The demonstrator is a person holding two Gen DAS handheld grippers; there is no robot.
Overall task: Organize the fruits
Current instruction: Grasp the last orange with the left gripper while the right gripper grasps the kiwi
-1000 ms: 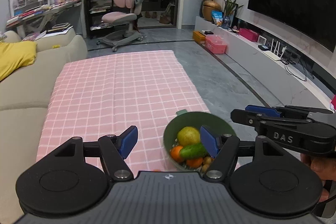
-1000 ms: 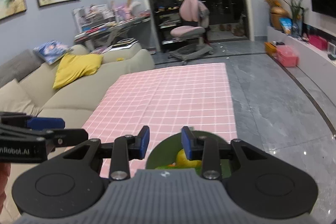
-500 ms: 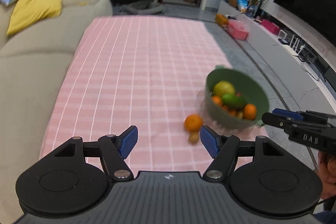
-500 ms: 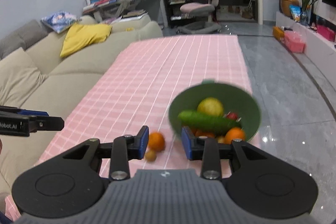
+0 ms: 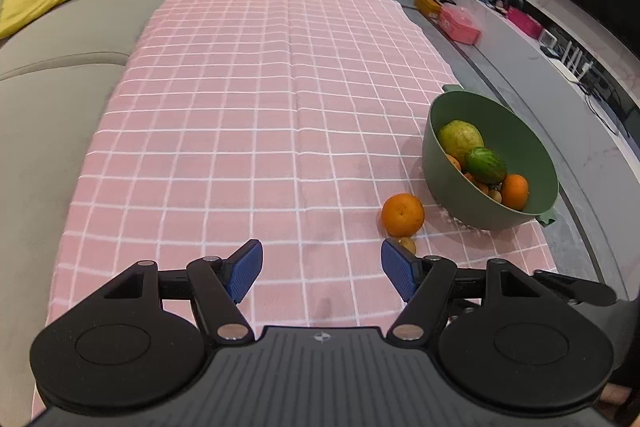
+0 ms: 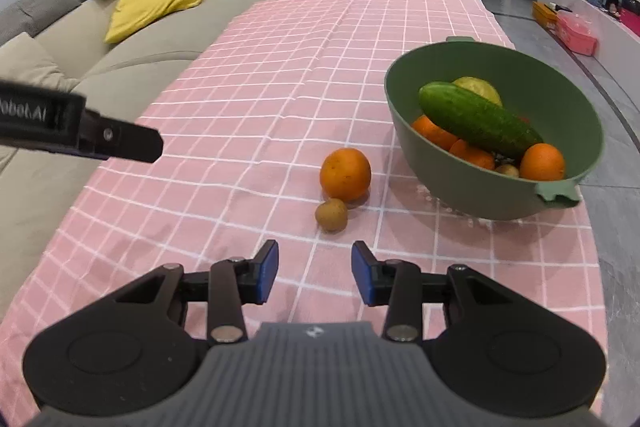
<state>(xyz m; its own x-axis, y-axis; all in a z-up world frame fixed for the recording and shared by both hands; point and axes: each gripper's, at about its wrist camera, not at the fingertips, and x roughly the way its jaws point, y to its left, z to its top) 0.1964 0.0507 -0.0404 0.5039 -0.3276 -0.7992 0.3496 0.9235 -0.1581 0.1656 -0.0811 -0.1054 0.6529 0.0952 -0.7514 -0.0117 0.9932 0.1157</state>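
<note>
Now we see orange (image 6: 345, 173) and small brown fruit (image 6: 331, 214) on counter (image 5: 248, 131), left of green bowl (image 6: 576, 107). Left gripper (image 5: 322, 270) jaws wide apart, empty; right gripper (image 6: 314, 277) jaws opening, empty.

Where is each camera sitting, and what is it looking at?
Left wrist: sits on the left gripper, looking down along its open, empty fingers at the pink tablecloth; the green bowl is off to the right, and the right gripper's tip pokes in at the right edge.
Right wrist: sits on the right gripper, jaws opening with nothing between them, aimed at the small brown fruit and the loose orange; the left gripper shows at the left edge.
Shared: tablecloth, bowl, cucumber, loose orange, brown fruit, sofa.
</note>
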